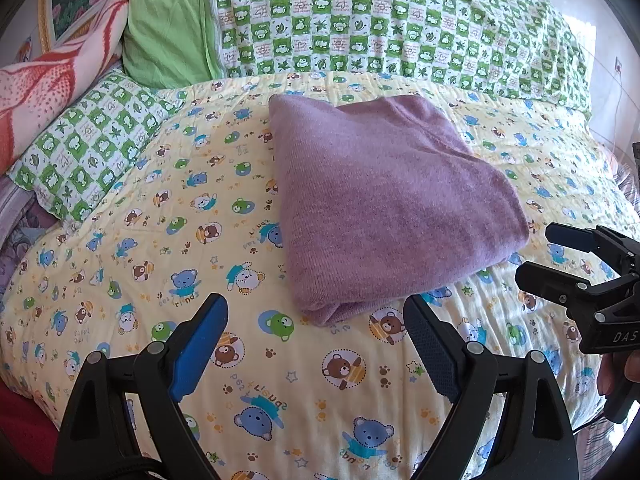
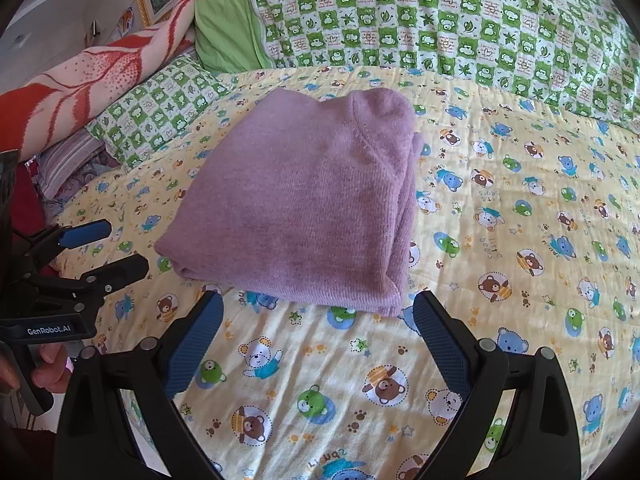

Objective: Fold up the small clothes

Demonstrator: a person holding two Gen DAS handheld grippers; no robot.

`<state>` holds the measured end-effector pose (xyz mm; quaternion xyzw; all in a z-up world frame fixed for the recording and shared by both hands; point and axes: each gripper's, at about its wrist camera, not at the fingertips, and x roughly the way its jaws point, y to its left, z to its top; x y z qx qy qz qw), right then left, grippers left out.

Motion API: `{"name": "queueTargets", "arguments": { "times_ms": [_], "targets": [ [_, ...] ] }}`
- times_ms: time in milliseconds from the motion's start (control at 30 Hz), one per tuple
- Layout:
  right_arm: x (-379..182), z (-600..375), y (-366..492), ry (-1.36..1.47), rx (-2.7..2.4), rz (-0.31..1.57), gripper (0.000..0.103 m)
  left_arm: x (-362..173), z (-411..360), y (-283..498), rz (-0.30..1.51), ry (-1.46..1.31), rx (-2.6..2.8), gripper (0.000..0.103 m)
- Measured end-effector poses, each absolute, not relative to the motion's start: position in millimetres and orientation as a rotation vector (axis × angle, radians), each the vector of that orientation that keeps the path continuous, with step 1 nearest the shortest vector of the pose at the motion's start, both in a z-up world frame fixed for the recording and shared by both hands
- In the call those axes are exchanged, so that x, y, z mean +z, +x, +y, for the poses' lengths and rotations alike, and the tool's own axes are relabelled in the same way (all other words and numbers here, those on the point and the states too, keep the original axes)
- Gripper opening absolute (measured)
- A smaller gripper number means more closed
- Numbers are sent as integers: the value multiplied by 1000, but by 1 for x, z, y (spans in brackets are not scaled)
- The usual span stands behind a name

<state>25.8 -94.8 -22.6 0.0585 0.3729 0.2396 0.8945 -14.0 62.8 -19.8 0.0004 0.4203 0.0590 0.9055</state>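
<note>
A purple knit garment (image 1: 384, 200) lies folded into a compact bundle on the yellow bear-print bed cover (image 1: 160, 240); it also shows in the right wrist view (image 2: 304, 208). My left gripper (image 1: 316, 312) is open and empty, just short of the bundle's near corner. My right gripper (image 2: 318, 308) is open and empty, just short of the bundle's near edge. Each gripper appears in the other's view: the right gripper (image 1: 536, 252) at the right, the left gripper (image 2: 126, 248) at the left, both open beside the garment.
A green checked quilt (image 1: 380, 16) and a plain green pillow (image 1: 168, 20) lie behind the garment. A green checked pillow (image 1: 88, 144) and a red and white blanket (image 1: 52, 80) sit at the left. The bed cover (image 2: 520, 240) spreads wide to the right.
</note>
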Motion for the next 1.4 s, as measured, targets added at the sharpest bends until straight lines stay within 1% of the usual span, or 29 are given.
{"name": "queueTargets", "arguments": {
  "times_ms": [1400],
  "targets": [
    [-3, -97, 40, 159, 486, 738, 96, -7, 67, 9, 844, -2, 108, 91]
  ]
}}
